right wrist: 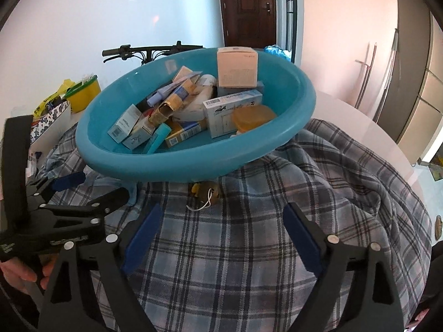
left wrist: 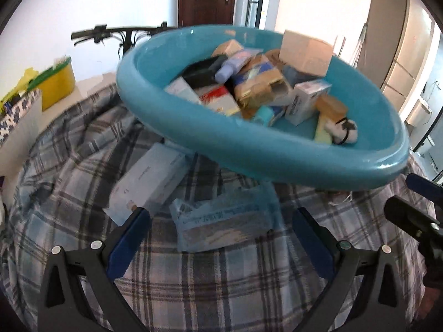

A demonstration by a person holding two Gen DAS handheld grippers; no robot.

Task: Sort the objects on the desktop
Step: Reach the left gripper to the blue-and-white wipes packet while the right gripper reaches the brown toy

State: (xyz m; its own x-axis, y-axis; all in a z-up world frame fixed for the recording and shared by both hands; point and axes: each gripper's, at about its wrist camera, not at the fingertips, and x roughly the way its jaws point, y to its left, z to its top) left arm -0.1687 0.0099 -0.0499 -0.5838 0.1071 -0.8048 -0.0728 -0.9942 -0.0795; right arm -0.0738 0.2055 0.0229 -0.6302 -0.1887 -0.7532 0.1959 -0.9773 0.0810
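A teal basin rests tilted on a plaid cloth, piled with several small cartons, a lilac tube, an amber lid and a tall beige box. A pale blue box and a clear blue packet lie on the cloth just in front of the basin. My left gripper is open, with the packet lying ahead between its fingers, untouched. My right gripper is open over bare cloth; a small yellowish object with a white string lies ahead of it under the basin's rim.
A yellow container and a patterned box stand at the left. A bicycle handlebar and a dark door are behind. The white table edge curves at the right. The left gripper appears beside the right one.
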